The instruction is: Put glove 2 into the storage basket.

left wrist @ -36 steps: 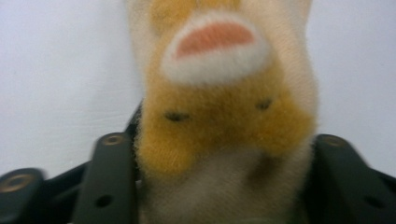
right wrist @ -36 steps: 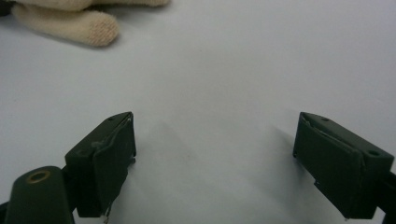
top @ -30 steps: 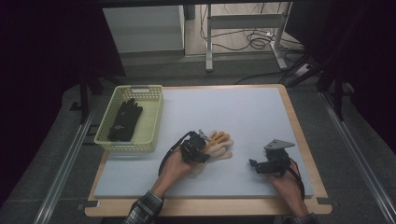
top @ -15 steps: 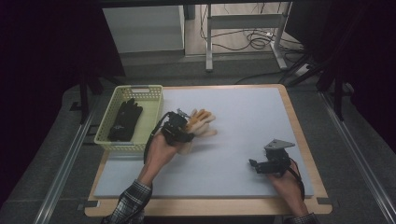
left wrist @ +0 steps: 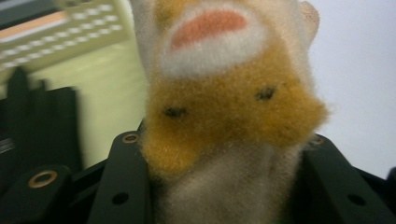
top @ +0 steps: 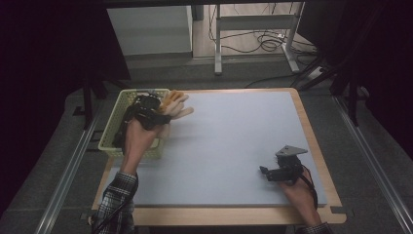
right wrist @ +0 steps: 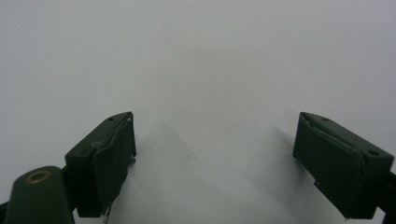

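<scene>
An orange and cream plush toy (top: 176, 104) hangs in the air over the right rim of a pale green basket (top: 109, 142). My left gripper (top: 155, 115) is shut on it. In the left gripper view the black jaws squeeze the plush toy (left wrist: 219, 107) from both sides, and my left gripper (left wrist: 224, 163) points over the basket wall (left wrist: 70, 32). Black fabric items (left wrist: 39, 123) lie inside the basket. My right gripper (top: 263, 171) rests low over the white table (top: 234, 131) at the front right. My right gripper (right wrist: 215, 140) stands open with nothing between its jaws.
The table has a wooden border (top: 311, 131), and the basket stands at its left edge. Dark floor, metal rails (top: 63, 175) and a desk frame with cables (top: 258, 44) lie beyond the table.
My left hand has carried the plush toy up and to the far left, from the middle of the table to above the basket's rim. The right hand has stayed put.
</scene>
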Tool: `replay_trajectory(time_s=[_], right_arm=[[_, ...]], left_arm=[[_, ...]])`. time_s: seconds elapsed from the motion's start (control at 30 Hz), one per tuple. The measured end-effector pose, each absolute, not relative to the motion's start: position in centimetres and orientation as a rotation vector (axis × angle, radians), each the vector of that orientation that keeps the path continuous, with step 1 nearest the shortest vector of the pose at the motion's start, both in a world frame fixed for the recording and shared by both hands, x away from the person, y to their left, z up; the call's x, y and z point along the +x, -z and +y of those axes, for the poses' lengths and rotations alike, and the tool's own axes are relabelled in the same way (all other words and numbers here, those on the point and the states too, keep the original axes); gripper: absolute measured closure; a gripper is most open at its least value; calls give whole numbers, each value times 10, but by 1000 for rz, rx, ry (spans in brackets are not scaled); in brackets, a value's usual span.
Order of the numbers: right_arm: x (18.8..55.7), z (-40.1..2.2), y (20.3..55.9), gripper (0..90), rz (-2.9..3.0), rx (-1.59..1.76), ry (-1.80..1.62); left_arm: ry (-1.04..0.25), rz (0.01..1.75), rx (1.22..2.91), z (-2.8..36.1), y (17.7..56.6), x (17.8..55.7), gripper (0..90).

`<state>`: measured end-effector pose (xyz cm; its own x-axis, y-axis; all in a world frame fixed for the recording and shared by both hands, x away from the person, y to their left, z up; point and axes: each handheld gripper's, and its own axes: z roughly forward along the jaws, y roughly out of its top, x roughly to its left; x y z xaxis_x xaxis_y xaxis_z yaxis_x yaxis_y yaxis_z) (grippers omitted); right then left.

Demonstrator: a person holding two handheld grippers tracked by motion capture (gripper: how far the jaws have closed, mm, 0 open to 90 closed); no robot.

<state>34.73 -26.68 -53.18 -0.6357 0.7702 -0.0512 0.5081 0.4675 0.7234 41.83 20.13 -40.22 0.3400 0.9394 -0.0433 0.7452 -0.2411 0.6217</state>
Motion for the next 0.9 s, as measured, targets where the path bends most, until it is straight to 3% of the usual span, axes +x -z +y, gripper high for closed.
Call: replay_trajectory(time_s=[0.43, 0.9], right_arm=[[347, -267, 532, 129, 2349, 1076, -974], [347, -267, 532, 129, 2349, 1076, -975]], left_arm=[[-606, 1696, 1958, 269, 400, 433, 565], [-545, 1773, 2109, 255, 470, 478, 548]])
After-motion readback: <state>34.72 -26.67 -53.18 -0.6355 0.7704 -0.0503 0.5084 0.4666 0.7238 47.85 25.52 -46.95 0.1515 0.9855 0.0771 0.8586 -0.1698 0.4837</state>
